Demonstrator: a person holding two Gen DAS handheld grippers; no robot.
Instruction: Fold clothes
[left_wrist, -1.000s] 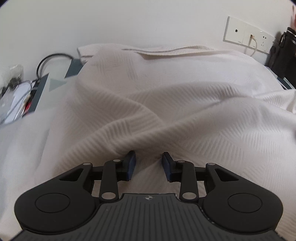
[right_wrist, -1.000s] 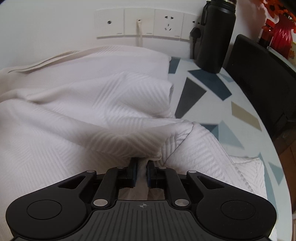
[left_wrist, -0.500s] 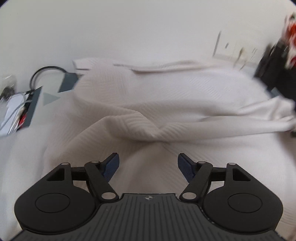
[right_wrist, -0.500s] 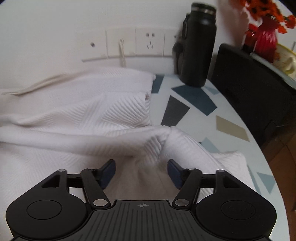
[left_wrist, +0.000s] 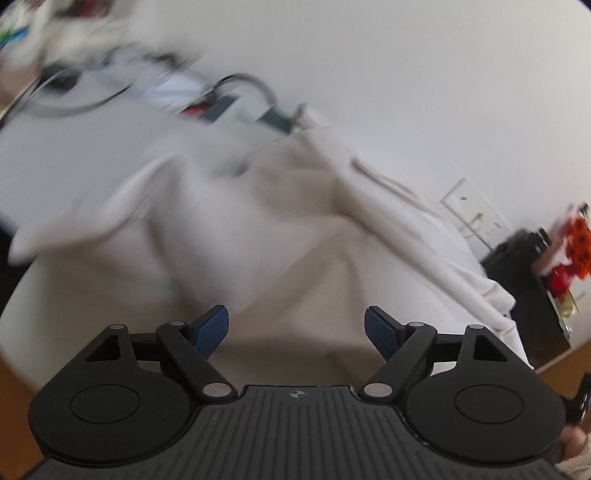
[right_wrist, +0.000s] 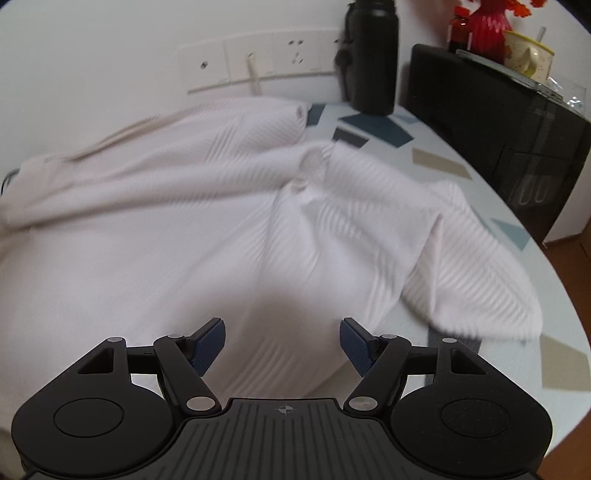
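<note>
At the far left, in the blurred, tilted left wrist view, cables and small clutter (left_wrist: 110, 85) lie along the wall beyond the cloth; what they are cannot be made out. The left gripper (left_wrist: 296, 330) has its jaws spread wide with nothing between them, poised above the cream garment (left_wrist: 258, 229), which covers most of the table in rumpled ridges.

In the right wrist view the same garment (right_wrist: 184, 221) stretches across the patterned table (right_wrist: 461, 173), one thick fold running crosswise toward the wall and a sleeve-like flap (right_wrist: 472, 266) hanging out toward the table's right edge. The right gripper (right_wrist: 282, 341) is likewise wide open and holds nothing, hovering just above the near cloth.

Judging by this, the folding looks only begun: one fold seems laid over, but the cloth is creased, the flap sticks out, and no neat rectangle exists yet. Smoothing and further folds remain.

As for containers, a black bottle (right_wrist: 371, 59) stands capped by the wall sockets (right_wrist: 258, 59), contents unseen. Farther right, on a black cabinet (right_wrist: 498, 110), a red vase (right_wrist: 487, 26) holds orange flowers, beside a pale mug (right_wrist: 528, 59) whose contents cannot be told.
</note>
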